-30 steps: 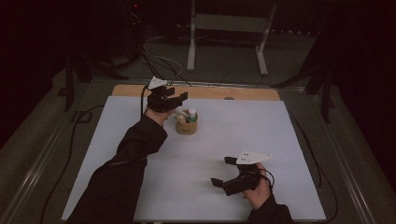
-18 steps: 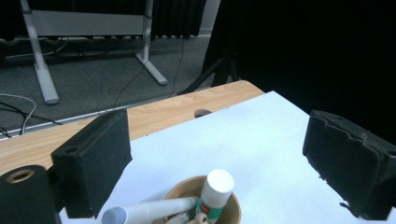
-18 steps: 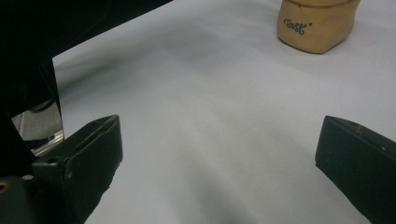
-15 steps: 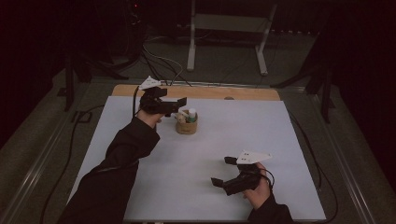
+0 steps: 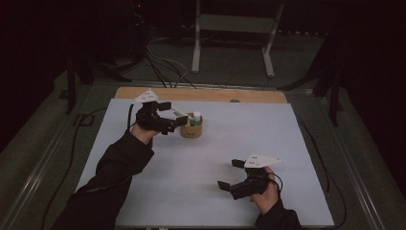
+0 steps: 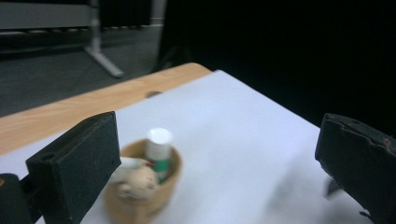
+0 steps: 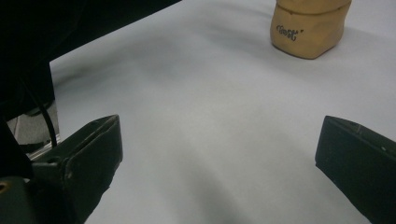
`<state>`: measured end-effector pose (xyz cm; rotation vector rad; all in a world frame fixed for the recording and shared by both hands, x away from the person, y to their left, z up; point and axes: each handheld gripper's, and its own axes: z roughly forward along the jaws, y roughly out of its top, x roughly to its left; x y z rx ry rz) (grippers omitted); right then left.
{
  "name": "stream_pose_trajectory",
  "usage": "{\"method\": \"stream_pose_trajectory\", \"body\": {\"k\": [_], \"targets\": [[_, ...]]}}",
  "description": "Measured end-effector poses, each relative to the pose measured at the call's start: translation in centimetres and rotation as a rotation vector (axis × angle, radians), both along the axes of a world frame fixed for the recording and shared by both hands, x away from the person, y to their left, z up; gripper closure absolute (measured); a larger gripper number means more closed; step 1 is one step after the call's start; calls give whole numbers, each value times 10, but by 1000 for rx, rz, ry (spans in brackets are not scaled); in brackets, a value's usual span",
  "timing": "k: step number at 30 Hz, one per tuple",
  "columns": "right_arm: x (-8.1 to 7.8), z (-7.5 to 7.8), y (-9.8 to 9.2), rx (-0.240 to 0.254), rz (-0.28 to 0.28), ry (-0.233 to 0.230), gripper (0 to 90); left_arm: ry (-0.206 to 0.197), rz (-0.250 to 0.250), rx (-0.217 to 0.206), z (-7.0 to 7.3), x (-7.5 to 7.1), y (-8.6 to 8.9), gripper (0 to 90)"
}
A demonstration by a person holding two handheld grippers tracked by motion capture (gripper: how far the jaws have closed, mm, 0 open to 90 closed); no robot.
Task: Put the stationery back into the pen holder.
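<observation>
I'm seeing the left gripper (image 5: 173, 114) reaching out at the far side on a stretched forearm, jaws having just been opening, now gaping wide with nothing between them. The right gripper (image 5: 231, 175) is sitting low near me, jaws spread too.

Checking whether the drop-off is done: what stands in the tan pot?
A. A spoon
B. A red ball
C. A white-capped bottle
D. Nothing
C: in the left gripper view a bottle with a white cap and green label stands in the pot, between the open left tongs, which touch neither.
</observation>
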<state>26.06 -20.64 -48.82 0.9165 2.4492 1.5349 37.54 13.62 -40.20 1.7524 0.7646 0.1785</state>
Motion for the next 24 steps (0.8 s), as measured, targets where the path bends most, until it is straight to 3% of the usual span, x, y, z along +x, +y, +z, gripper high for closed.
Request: {"method": "stream_pose_trajectory", "body": {"k": [5,24], "targets": [[1,1,-1,8,-8,4,7,-2,-62,-11,-6,-16,4,7],[-1,4,0,12,-11,-9,7,-21,-145,34,-45,-69,15,8]]}}
